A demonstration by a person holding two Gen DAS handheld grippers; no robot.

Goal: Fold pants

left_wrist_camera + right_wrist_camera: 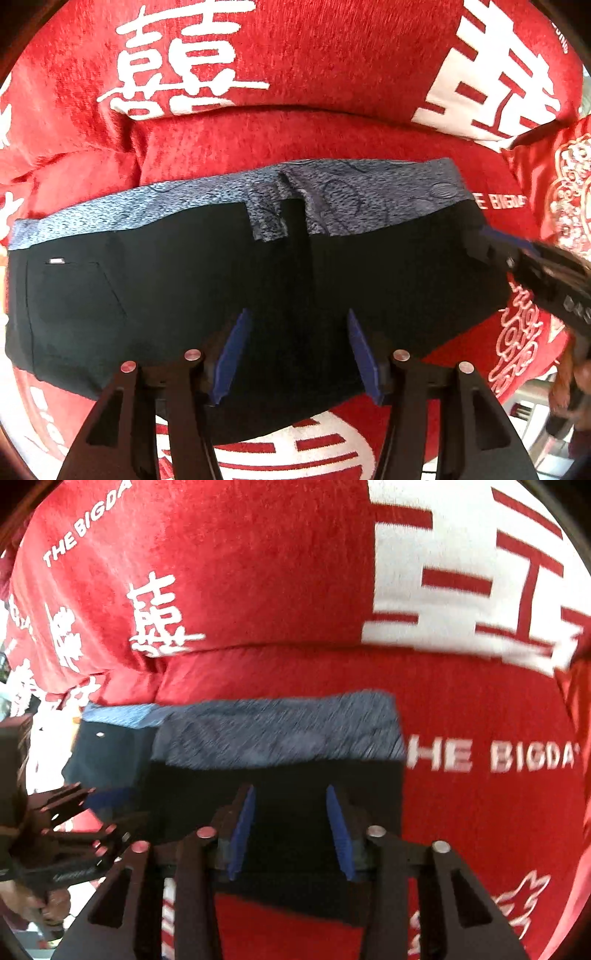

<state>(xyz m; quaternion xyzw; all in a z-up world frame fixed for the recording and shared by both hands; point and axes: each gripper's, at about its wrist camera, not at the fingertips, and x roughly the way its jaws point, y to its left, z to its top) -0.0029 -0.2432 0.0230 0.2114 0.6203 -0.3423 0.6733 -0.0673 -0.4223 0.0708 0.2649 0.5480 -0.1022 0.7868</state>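
Folded dark pants (221,295) lie across the red cover (295,140) at frame centre; left gripper (295,350) and right gripper (291,830) hover above them, jaws apart and empty, seemingly poised for the next fold.

The pants (184,288) were smooth, dark cloth with a speckled blue cloth waistband (229,199). The red blanket (314,133) under them looked soft and fuzzy, with white marks. The left gripper (297,354) was matt black plastic with blue rubbery pads (232,354) and shiny metal pins (192,355).
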